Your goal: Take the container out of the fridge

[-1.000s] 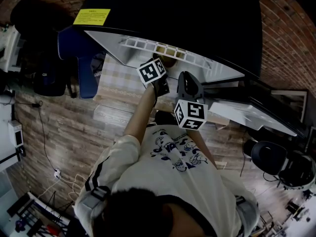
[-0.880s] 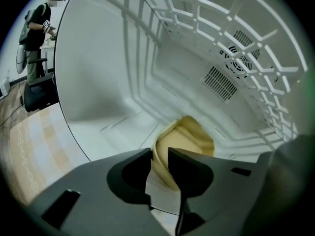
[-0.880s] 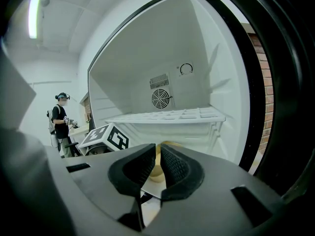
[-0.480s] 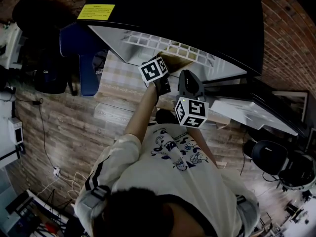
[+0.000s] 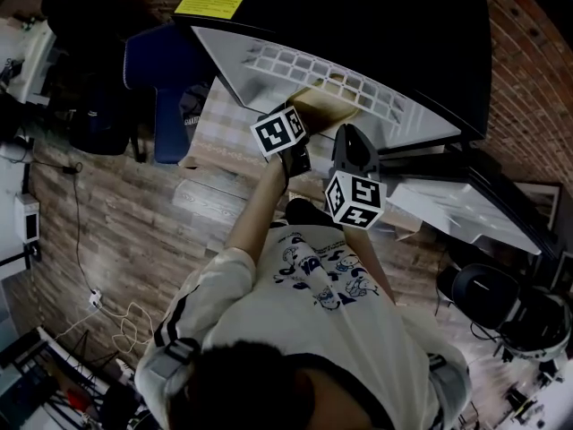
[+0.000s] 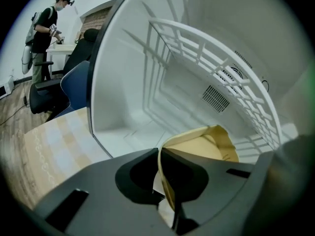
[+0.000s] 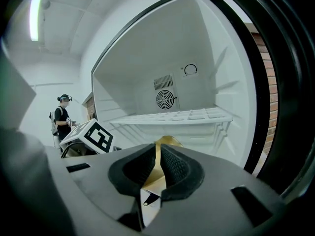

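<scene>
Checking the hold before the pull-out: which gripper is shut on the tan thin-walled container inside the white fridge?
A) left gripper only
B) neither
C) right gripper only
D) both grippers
D: the left gripper pinches the rim of the tan thin-walled container in its own view, and the right gripper is closed on the container's wall in its view.

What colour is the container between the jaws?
Pale tan, like kraft paper or cardboard. The container shows best in the left gripper view.
</scene>
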